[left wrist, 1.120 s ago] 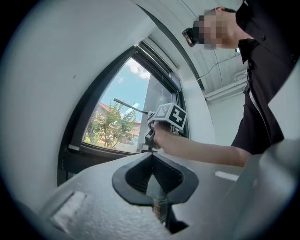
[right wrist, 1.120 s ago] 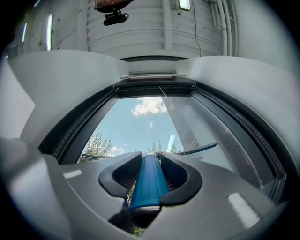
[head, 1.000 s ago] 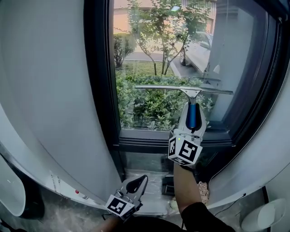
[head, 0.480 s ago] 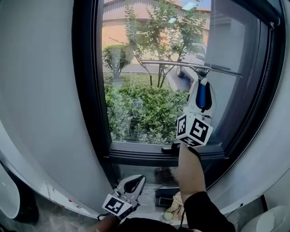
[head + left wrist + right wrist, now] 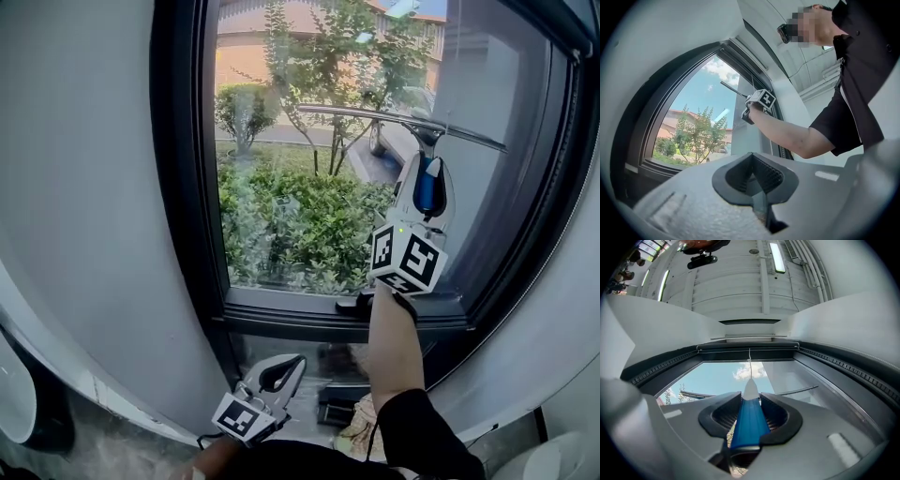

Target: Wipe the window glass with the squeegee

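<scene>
**Squeegee high on the pane**

The right gripper [image 5: 424, 183] is clenched on the blue handle of the squeegee [image 5: 403, 122], whose blade seems to lie slanted on the window glass [image 5: 291, 197], high in the pane. With the forearm stretched up, uneven pressure could lift one blade end and leave streaks. The left gripper [image 5: 275, 377] hangs below the window, closed on nothing.

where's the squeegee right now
Head view, upper right: the squeegee sits with its blue handle clamped in the right gripper, blade across the upper window glass, near the frame on the right.
</scene>
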`<move>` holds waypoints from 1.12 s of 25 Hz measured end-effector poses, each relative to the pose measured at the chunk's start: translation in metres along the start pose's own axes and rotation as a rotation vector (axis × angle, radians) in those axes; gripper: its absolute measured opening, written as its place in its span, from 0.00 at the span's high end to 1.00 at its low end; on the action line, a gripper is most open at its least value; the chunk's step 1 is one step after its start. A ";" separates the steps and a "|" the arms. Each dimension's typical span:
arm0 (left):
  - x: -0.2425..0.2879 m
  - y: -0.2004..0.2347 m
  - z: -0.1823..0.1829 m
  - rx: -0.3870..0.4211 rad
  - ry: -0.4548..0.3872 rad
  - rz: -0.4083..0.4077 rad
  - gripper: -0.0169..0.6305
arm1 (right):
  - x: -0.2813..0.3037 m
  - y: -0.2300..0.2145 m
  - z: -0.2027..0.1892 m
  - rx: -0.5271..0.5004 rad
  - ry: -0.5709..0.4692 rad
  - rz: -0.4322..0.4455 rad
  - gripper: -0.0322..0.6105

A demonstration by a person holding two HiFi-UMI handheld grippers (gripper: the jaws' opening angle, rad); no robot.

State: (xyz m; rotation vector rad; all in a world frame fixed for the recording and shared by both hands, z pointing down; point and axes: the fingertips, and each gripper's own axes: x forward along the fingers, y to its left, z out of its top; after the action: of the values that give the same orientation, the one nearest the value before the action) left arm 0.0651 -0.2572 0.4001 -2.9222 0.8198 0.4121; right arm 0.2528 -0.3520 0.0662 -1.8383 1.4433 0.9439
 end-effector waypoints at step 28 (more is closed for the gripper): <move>-0.008 -0.004 0.001 -0.003 0.025 -0.013 0.97 | -0.036 -0.009 -0.020 0.020 0.076 -0.037 0.74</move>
State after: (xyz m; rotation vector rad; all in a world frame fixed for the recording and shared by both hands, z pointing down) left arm 0.0602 -0.2492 0.4010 -2.9398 0.8035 0.3776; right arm 0.2594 -0.3470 0.1078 -1.8979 1.4532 0.8466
